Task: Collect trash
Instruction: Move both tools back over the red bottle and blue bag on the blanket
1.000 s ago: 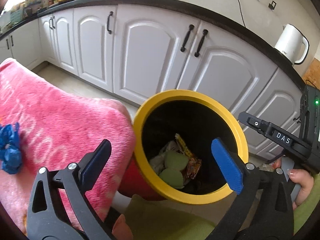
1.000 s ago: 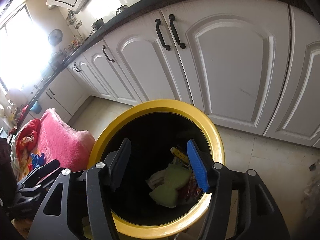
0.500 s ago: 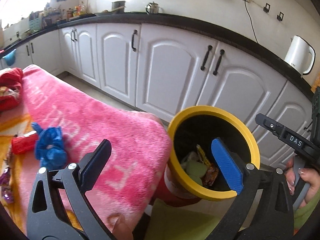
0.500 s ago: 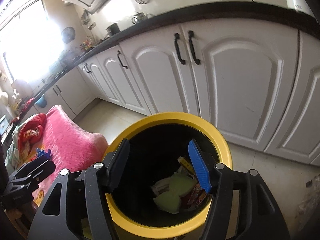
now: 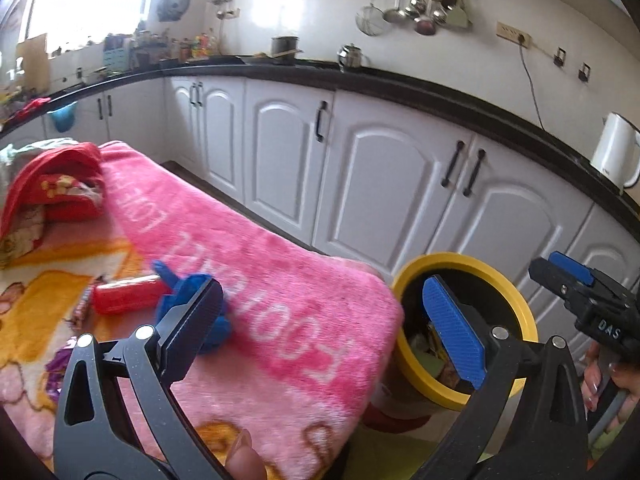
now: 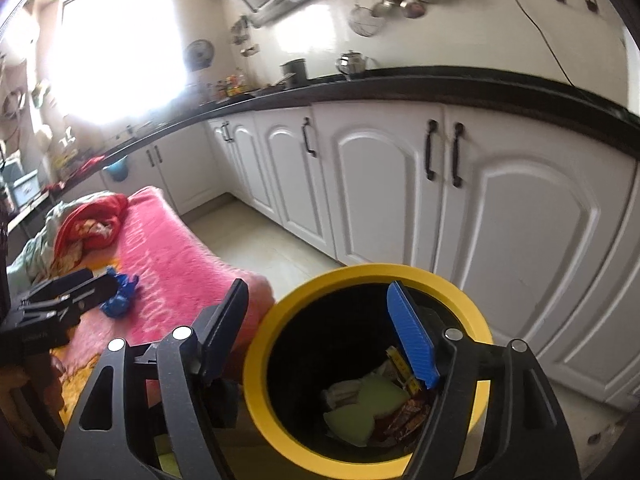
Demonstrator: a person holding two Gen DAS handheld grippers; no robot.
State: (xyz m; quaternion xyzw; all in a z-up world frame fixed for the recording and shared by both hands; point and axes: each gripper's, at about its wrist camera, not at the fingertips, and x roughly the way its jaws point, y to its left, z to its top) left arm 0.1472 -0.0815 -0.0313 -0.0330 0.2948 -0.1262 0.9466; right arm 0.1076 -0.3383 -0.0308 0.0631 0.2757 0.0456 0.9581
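A yellow-rimmed bin [image 5: 516,304] [image 6: 348,276] stands on the floor beside a pink blanket [image 5: 280,304] [image 6: 168,264]. It holds green pieces [image 6: 360,408] and wrappers. On the blanket lie a crumpled blue piece [image 5: 184,292] [image 6: 120,300], a red wrapper [image 5: 128,298] and a purple wrapper [image 5: 60,364]. My left gripper [image 5: 324,328] is open and empty, over the blanket's right end. My right gripper [image 6: 320,332] is open and empty above the bin; it also shows in the left wrist view [image 5: 568,276].
White cabinets [image 5: 384,184] under a dark counter run behind. A white kettle [image 5: 616,152] stands at the right. A red cloth heap [image 5: 56,188] lies at the blanket's far end. Tiled floor [image 6: 272,256] lies between blanket and cabinets.
My left gripper has swung left and back from the bin toward the blanket; the trash on it has come into view. My right gripper has risen and pulled back a little above the bin.
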